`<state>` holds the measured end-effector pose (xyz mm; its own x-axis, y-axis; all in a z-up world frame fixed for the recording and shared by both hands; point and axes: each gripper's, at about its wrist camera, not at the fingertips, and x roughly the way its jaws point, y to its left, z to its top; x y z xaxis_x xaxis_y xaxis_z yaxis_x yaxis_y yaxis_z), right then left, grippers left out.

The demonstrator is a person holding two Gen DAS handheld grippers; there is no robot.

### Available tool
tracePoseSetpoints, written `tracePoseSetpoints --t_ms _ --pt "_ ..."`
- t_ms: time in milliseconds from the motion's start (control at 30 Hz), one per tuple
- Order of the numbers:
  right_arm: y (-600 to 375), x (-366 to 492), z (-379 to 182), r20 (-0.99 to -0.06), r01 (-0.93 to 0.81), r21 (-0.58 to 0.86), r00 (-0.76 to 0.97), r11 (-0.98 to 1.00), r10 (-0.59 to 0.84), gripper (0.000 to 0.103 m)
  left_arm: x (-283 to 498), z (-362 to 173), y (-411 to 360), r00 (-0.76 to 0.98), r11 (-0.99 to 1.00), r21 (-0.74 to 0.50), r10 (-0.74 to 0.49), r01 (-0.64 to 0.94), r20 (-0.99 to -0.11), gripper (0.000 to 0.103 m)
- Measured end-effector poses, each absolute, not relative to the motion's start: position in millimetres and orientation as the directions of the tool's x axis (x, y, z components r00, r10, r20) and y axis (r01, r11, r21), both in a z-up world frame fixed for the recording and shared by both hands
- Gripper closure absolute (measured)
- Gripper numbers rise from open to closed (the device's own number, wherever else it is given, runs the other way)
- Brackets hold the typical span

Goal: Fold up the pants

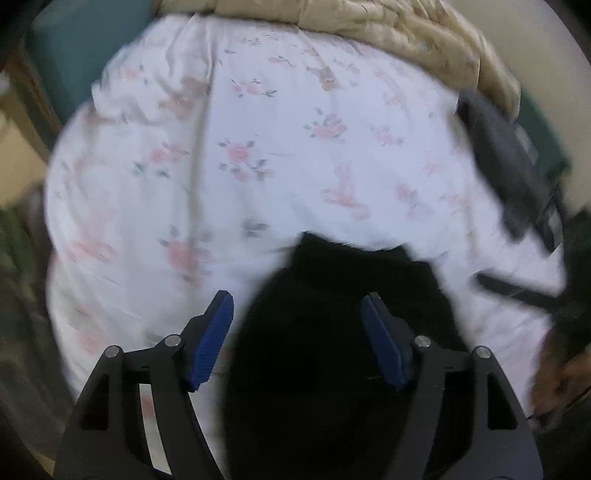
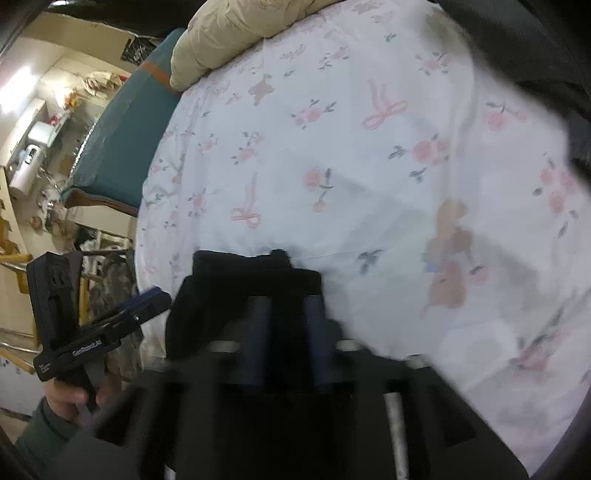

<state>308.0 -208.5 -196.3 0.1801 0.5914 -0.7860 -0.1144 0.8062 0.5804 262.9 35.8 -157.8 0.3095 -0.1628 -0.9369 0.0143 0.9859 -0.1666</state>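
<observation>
Black pants [image 1: 343, 325] lie bunched on a white floral bedsheet [image 1: 258, 147]. In the left wrist view my left gripper [image 1: 297, 314] is open, its blue pads [image 1: 212, 343] spread wide over the near part of the pants, holding nothing. In the right wrist view the pants [image 2: 243, 284] show as a folded black bundle, and my right gripper [image 2: 284, 314] has its blue pads [image 2: 258, 325] close together on the cloth, blurred by motion. The left gripper also shows in the right wrist view [image 2: 147, 295], at the left beside the bed.
A cream quilt [image 1: 406, 33] lies at the head of the bed. A teal bed frame [image 2: 118, 140] runs along the bed's side. A cluttered room with shelves [image 2: 40, 147] lies beyond it. The right gripper's body [image 1: 513, 166] shows at the right in the left wrist view.
</observation>
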Motion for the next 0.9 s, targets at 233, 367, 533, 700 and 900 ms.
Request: tracePoseSetpoints --t_ms 233,367,533,700,900 --pt "-186 319 -209 -0.808 -0.209 0.549 0.117 0.81 0.578 0.038 279 -194 33 0.233 0.98 -0.147 -0.176 0.137 -0.956 0.034" --pt "-175 335 -235 -0.817 -0.211 0.546 0.083 0.811 0.571 0.042 301 -208 22 0.207 0.969 -0.137 -0.179 0.205 -0.962 0.034" --pt "-162 347 -250 -0.761 -0.222 0.625 0.041 0.749 0.647 0.061 314 -213 13 0.187 0.943 -0.166 -0.226 0.289 -0.956 0.045" --pt "-146 347 -237 -0.788 -0.355 0.571 0.018 0.74 0.616 0.083 307 -205 5 0.161 0.906 -0.227 -0.299 0.358 -0.941 0.093" --pt "-157 362 -199 -0.795 -0.426 0.502 0.115 0.753 0.595 0.085 323 -167 15 0.278 0.91 -0.22 -0.325 0.351 -0.904 0.094"
